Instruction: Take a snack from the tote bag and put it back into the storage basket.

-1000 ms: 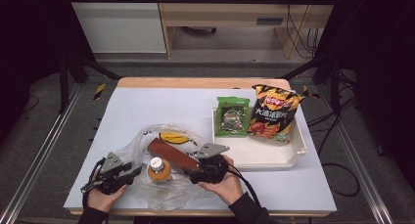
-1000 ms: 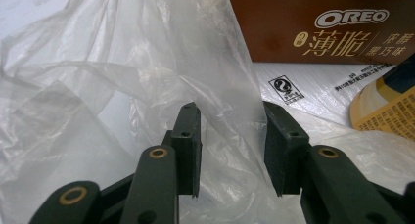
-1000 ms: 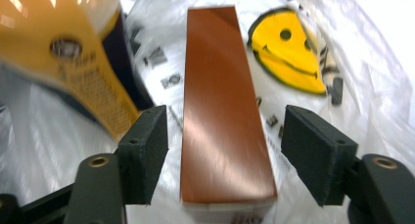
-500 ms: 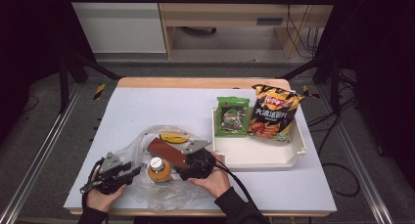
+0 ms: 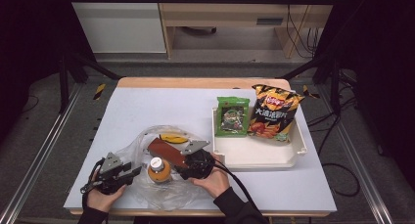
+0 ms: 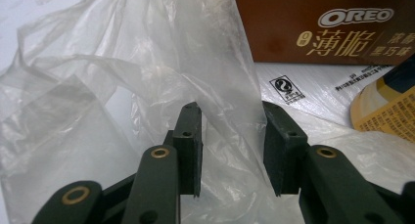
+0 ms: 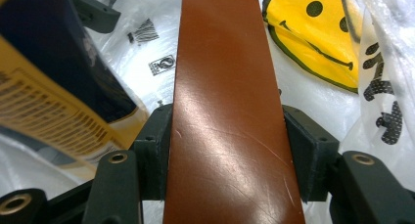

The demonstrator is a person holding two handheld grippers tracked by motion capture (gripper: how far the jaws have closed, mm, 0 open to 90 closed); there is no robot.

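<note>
Two tongs sit at the near edge of your counter (image 5: 147, 106), both at the clear plastic bag (image 5: 147, 145) spread there. Off to the right of your right tongs, well apart, a white tray (image 5: 254, 158) holds a chips bag (image 5: 271, 111) and a green packet (image 5: 232, 116).

Brown Oreo box (image 7: 225, 111): it lies in the bag and runs straight between the jaws of your right tongs (image 5: 188, 168). Those jaws have just been closing, and both pads now sit against the box's long sides.

Bottle (image 5: 159, 169), orange with a white cap: it stands between the two tongs, just beside the right ones.

Your left tongs (image 6: 232, 150) stand partly apart, with a fold of the bag's film rising between the pads. Whether the pads pinch it, you cannot tell.
</note>
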